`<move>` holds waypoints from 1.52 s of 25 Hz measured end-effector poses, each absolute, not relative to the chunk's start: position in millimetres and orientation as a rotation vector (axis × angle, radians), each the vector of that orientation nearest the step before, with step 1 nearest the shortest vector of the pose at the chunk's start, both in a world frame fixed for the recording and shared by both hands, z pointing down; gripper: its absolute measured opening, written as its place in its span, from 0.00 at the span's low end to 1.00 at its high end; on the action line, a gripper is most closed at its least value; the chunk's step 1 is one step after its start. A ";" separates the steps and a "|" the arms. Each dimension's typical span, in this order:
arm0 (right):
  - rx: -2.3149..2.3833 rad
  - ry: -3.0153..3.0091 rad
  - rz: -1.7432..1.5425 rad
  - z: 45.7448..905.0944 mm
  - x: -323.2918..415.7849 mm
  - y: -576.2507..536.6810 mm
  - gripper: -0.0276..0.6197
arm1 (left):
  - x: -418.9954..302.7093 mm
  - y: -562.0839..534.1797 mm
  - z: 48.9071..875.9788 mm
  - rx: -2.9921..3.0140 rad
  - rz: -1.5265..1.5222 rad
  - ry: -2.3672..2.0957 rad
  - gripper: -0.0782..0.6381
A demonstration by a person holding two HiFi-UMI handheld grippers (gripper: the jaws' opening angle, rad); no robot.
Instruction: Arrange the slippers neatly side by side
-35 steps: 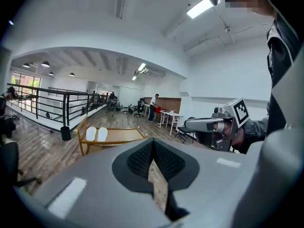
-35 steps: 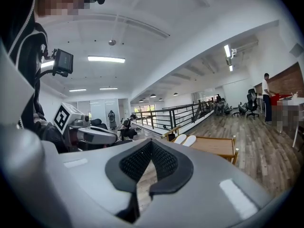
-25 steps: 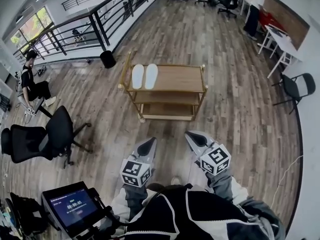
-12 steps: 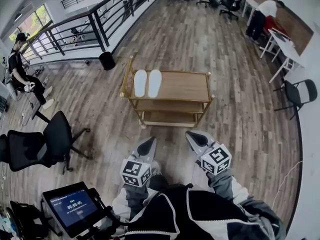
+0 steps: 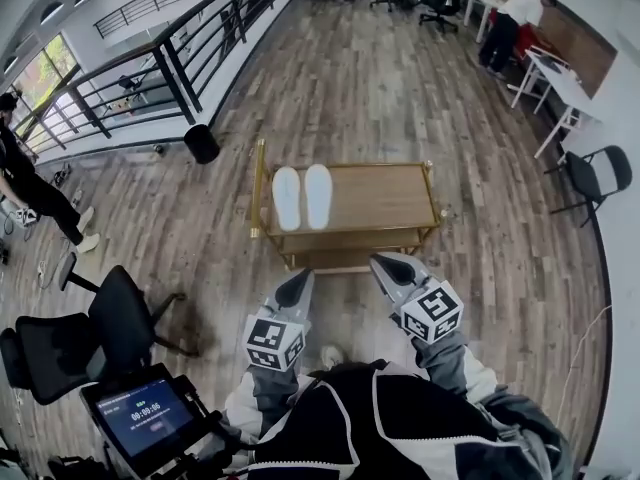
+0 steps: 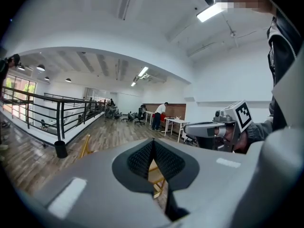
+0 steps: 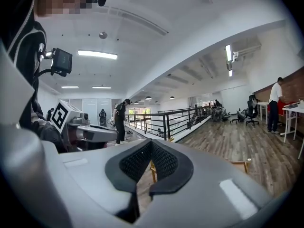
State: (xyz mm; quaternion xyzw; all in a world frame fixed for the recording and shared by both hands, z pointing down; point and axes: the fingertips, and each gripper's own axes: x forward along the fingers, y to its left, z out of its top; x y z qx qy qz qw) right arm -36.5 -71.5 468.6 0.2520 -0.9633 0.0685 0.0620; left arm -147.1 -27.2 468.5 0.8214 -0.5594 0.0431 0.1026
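Observation:
Two white slippers (image 5: 303, 197) lie side by side, soles up, on the left end of the top shelf of a wooden cart (image 5: 385, 197) in the head view. My left gripper (image 5: 297, 286) and my right gripper (image 5: 385, 266) hang in front of the cart's near side, a little short of it, both shut with nothing between the jaws. In the left gripper view the dark pads (image 6: 153, 159) meet, and part of the cart shows through the slot below them. The right gripper's pads (image 7: 149, 161) also meet.
A black bin (image 5: 202, 144) stands by the railing (image 5: 150, 73) left of the cart. A black office chair (image 5: 85, 338) and a tablet on a stand (image 5: 145, 416) are at my left. A folding chair (image 5: 596, 175) and white desks (image 5: 545, 68) with a person (image 5: 510, 23) are at the right.
The cart with the slippers has come nearer and lower in the head view. Both grippers stay shut in the same pose.

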 end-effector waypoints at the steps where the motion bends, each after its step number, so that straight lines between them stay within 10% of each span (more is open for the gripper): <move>1: 0.766 -2.913 0.205 468.9 -39.8 -73.4 0.05 | -149.1 -30.1 468.5 2.431 0.126 -1.647 0.12; 38: 0.511 -2.946 0.178 467.0 -131.4 -311.8 0.05 | -207.9 -265.1 464.7 2.321 0.093 -1.774 0.12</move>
